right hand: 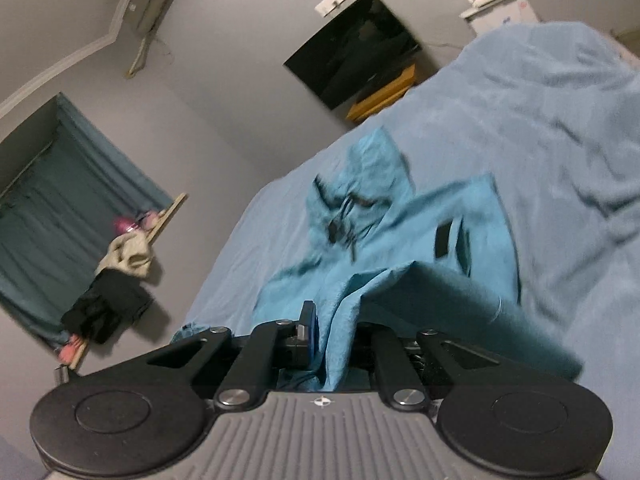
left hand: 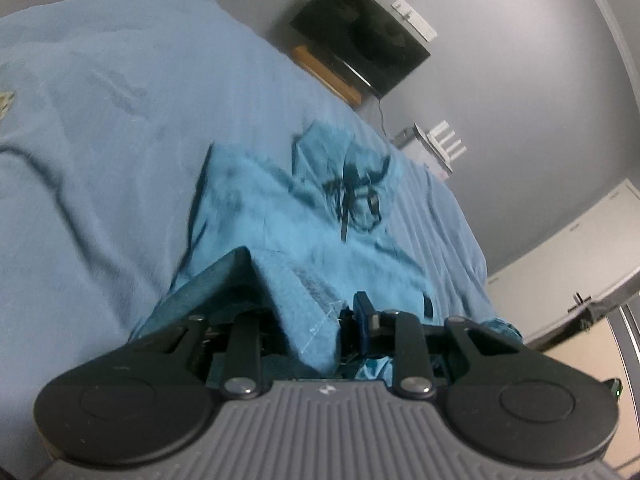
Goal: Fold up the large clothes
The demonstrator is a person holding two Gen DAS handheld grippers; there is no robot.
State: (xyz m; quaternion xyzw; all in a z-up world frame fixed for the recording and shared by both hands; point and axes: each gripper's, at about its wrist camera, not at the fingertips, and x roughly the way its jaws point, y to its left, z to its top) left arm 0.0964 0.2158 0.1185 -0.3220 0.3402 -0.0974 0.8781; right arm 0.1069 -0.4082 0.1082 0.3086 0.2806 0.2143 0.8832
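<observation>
Left claw (left hand: 308,320): jaws clamped on stitched hem of teal garment (left hand: 280,208); rest of cloth trails ahead onto pale blue bedspread (left hand: 100,140), black drawstrings (left hand: 352,192) bunched further out. Judgement: keep grip firm, lift level with other hand so edge stays taut.

Right claw (right hand: 332,340): pinching second fold of same garment (right hand: 400,220), soft, matte, crumpled weave draping ahead. Black TV (right hand: 356,48) on wall beyond.
</observation>
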